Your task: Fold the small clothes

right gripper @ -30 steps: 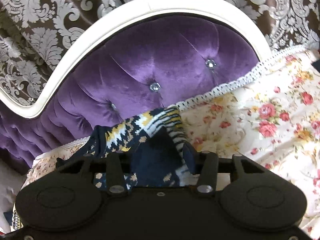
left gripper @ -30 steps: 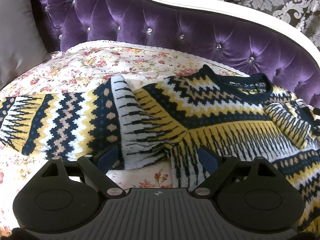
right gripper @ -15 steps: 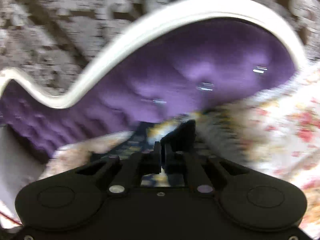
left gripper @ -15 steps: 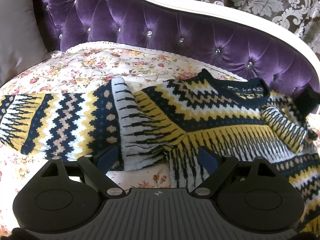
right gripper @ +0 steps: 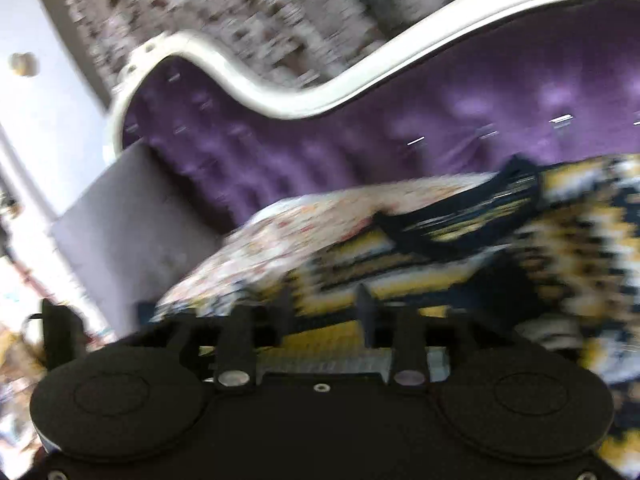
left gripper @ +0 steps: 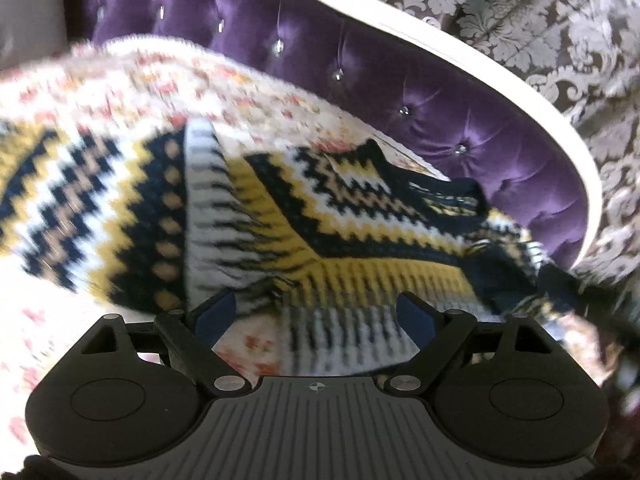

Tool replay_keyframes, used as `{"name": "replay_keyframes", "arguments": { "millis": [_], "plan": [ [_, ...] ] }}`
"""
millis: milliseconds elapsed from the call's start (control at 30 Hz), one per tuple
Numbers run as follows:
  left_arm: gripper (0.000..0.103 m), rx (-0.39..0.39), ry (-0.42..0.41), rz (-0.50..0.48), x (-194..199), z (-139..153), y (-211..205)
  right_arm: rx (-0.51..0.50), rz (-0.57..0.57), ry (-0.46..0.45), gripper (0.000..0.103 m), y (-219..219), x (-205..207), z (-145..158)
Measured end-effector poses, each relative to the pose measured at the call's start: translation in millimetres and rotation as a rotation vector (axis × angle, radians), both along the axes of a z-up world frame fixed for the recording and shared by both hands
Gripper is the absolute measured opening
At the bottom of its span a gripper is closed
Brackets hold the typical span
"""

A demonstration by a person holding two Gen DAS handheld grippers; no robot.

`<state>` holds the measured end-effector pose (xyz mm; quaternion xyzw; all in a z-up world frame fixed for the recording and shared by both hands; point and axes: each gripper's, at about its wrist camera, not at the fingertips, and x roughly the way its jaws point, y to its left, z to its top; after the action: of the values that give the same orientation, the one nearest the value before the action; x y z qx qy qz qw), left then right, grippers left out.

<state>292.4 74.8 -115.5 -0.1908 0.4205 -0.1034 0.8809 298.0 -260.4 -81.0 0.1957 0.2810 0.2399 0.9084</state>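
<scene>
Left wrist view: the patterned sweater (left gripper: 320,248), knitted in navy, yellow and white, lay spread on the floral bedspread (left gripper: 132,80), one sleeve stretched out to the left and the dark collar toward the purple tufted headboard (left gripper: 400,80). The left gripper (left gripper: 316,312) stood wide open just above the sweater's lower edge; its blue pads (left gripper: 216,312) were well apart and pressed on nothing. Picture smeared, mostly on the left side. A white curved frame (left gripper: 440,46) edged the headboard, with damask wallpaper (left gripper: 520,12) behind.

Right wrist view: heavily blurred. The right gripper (right gripper: 326,308) was over the sweater (right gripper: 460,216) near the collar side, its jaws opening. Striped knit showed in the gap between the fingers (right gripper: 362,300), but they were not clamped on it as far as the blur allowed. A grey pillow (right gripper: 132,216) leaned against the headboard (right gripper: 320,148) at the left, beside the bedspread (right gripper: 312,220)
</scene>
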Motion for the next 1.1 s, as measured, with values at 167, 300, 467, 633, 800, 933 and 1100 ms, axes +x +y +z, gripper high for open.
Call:
{"name": "replay_keyframes", "arguments": {
  "millis": [167, 300, 467, 633, 800, 933, 1100],
  "plan": [
    [0.089, -0.064, 0.029, -0.016, 13, 3, -24, -0.227, -0.219, 0.059, 0.084, -34, -33, -20],
    [0.090, -0.006, 0.034, -0.031, 28, 11, -58, -0.330, -0.255, 0.149, 0.086, -41, -39, -44],
    [0.090, 0.146, 0.049, -0.030, 32, 27, -88, -0.368, -0.240, 0.128, 0.103, -32, -44, -52],
    [0.088, 0.225, 0.027, 0.035, 18, 34, -72, -0.490, -0.245, 0.083, 0.103, -15, -49, -61],
    [0.088, 0.138, -0.055, 0.038, -4, 68, -66, -0.419, -0.248, 0.068, 0.103, -26, -51, -62],
    [0.089, -0.026, -0.066, -0.121, 7, 76, -96, -0.407, -0.253, 0.059, 0.103, -26, -52, -62],
    [0.089, -0.183, 0.074, -0.188, 39, 32, -132, -0.380, -0.257, 0.050, 0.103, -30, -54, -62]
  ]
}}
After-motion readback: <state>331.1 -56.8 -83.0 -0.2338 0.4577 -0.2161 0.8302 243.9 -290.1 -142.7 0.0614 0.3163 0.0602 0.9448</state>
